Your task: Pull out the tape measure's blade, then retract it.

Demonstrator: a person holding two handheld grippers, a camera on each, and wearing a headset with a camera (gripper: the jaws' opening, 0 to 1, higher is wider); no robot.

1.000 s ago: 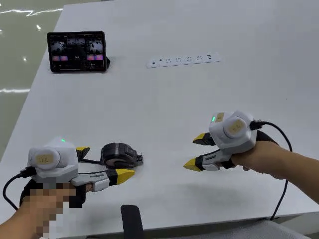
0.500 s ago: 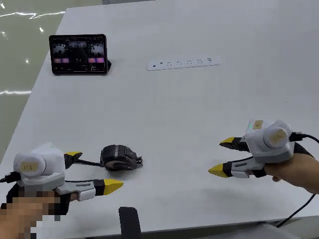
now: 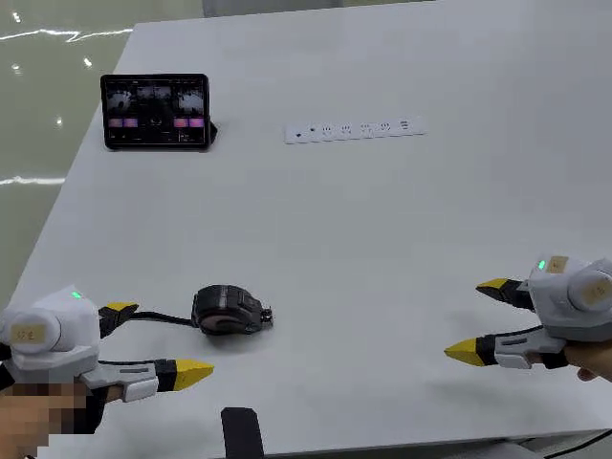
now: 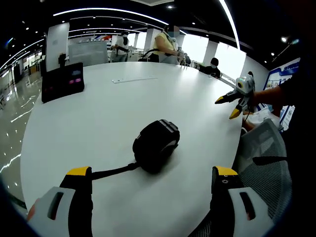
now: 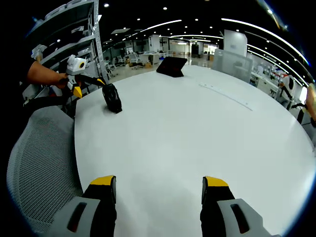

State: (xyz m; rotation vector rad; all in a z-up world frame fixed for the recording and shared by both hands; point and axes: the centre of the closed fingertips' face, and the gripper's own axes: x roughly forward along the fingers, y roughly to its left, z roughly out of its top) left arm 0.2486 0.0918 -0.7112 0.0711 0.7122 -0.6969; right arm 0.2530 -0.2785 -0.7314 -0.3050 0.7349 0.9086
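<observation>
A black tape measure (image 3: 228, 311) lies on the white table (image 3: 363, 220), its blade fully in and a black wrist cord trailing left. It appears as the tape measure (image 4: 155, 144) in the left gripper view and small as the tape measure (image 5: 112, 98) in the right gripper view. My left gripper (image 3: 158, 341) is open at the near left, just short of the case, with the cord running past its far finger. My right gripper (image 3: 481, 319) is open at the near right, far from the case and holding nothing. Across the table I see the right gripper (image 4: 226, 105) and the left gripper (image 5: 88, 85).
A tablet (image 3: 156, 111) stands propped at the far left. A white power strip (image 3: 355, 129) lies at the far middle. A black chair part (image 3: 242, 433) pokes up at the near edge, and a grey mesh chair (image 5: 42, 163) stands by the table.
Both grippers have drawn apart and back toward the near edge: the left away from the tape measure, the right further right. The tape measure has stayed in place.
</observation>
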